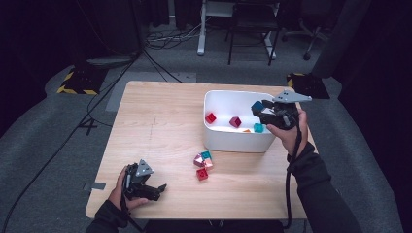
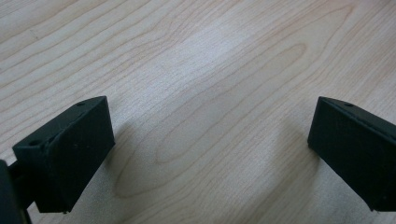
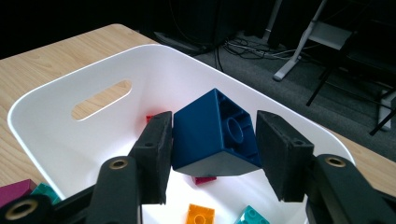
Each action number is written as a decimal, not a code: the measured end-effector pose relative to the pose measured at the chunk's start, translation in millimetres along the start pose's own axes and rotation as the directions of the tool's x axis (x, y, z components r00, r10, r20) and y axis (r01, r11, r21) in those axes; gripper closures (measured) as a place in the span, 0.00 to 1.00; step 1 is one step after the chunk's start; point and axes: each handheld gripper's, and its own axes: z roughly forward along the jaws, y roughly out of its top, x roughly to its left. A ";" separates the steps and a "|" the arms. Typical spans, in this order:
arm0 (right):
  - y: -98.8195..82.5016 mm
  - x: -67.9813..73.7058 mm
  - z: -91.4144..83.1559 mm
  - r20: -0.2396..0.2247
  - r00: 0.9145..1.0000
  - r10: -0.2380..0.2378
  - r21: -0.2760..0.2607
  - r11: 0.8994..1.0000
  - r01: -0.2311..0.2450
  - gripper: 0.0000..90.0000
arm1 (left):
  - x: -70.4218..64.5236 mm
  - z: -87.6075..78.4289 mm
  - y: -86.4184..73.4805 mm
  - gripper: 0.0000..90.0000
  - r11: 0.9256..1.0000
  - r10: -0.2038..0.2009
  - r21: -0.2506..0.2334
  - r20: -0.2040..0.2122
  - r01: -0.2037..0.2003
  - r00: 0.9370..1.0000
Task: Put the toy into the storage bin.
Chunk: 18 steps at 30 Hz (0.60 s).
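A dark blue block point(image 3: 215, 135) hangs over the white bin point(image 1: 214, 138), pinched between the jaws of the right gripper point(image 1: 266, 112), its hollow underside turned toward the gripper's camera. It sits above the bin's right end, clear of the floor, so it looks ready to be dropped in.

Below it the bin already holds several blocks: a red one point(image 1: 210, 117), a magenta one point(image 1: 235, 122), a teal one point(image 1: 258, 127) and an orange one point(image 3: 201, 215). My guess is the job is clearing loose blocks into the bin, and it is partly done.

What is left, as I judge it, lies on the table point(image 1: 160, 136) just in front of the bin: a small cluster point(image 1: 203, 165) of blocks, pink, teal and red among them, touching one another.

The left gripper point(image 1: 145, 187) rests low at the table's near left corner, well apart from the cluster, jaws spread wide with nothing but bare wood between them.
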 end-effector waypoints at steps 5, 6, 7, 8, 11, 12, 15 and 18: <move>-0.7 -0.3 8.8 0.001 1.000 0.009 0.018 1.000 -0.009 0.54 | 0.0 0.0 0.0 0.01 1.000 0.000 0.000 0.000 0.000 1.000; -0.6 0.1 10.6 0.006 1.000 0.009 0.023 1.000 -0.009 0.54 | -0.1 0.0 0.0 0.01 1.000 0.000 0.000 -0.001 0.000 1.000; -0.6 0.6 12.2 0.006 1.000 0.013 0.024 1.000 -0.013 0.54 | 0.0 0.0 0.0 0.01 1.000 0.000 0.000 0.000 0.000 1.000; -0.4 0.8 13.3 0.006 1.000 0.007 0.028 1.000 -0.007 0.54 | 0.0 0.0 0.0 0.01 1.000 0.000 0.000 0.000 0.000 1.000; 0.0 2.8 17.2 0.007 1.000 0.000 0.033 0.999 -0.001 0.54 | -0.1 0.0 0.0 0.01 1.000 0.000 0.000 -0.001 0.000 1.000; 0.1 3.5 17.9 0.007 1.000 0.003 0.038 0.999 -0.003 0.54 | 0.0 0.1 -0.1 0.01 1.000 0.000 -0.001 0.000 0.000 1.000; -0.9 4.8 21.4 0.006 1.000 0.005 0.043 0.999 -0.005 0.54 | 0.0 0.1 0.0 0.01 1.000 0.000 -0.001 0.000 0.000 1.000; -1.2 5.3 23.4 0.010 1.000 0.009 0.049 0.999 -0.010 0.54 | 0.0 0.0 0.0 0.01 1.000 0.000 -0.001 0.000 0.000 1.000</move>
